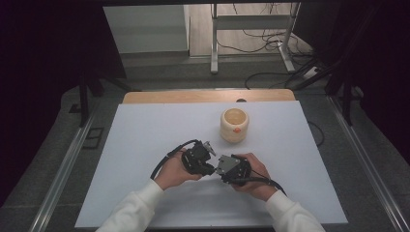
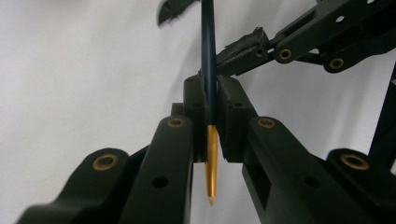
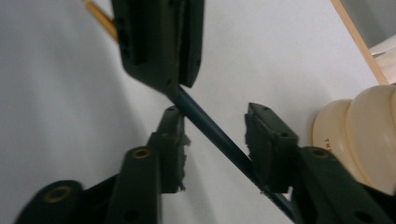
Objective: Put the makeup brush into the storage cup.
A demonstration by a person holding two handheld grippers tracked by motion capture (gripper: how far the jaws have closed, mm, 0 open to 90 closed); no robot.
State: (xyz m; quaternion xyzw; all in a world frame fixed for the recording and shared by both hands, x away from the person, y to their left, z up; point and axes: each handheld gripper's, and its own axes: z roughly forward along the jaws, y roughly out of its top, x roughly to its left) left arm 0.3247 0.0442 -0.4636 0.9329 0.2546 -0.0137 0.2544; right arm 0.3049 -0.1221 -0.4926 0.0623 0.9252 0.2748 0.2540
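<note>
here the left gripper (image 2: 211, 100) jaws clench a slim dark-blue, gold-tipped pen (image 2: 208, 70); right gripper (image 3: 212, 135) jaws gape around it.

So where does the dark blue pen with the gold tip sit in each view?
High view: between the two grippers, too small to make out.
Left gripper view: pen upright at centre, clamped, gold tip down.
Right gripper view: a diagonal through the centre.
Shared landmark: white table.
</note>
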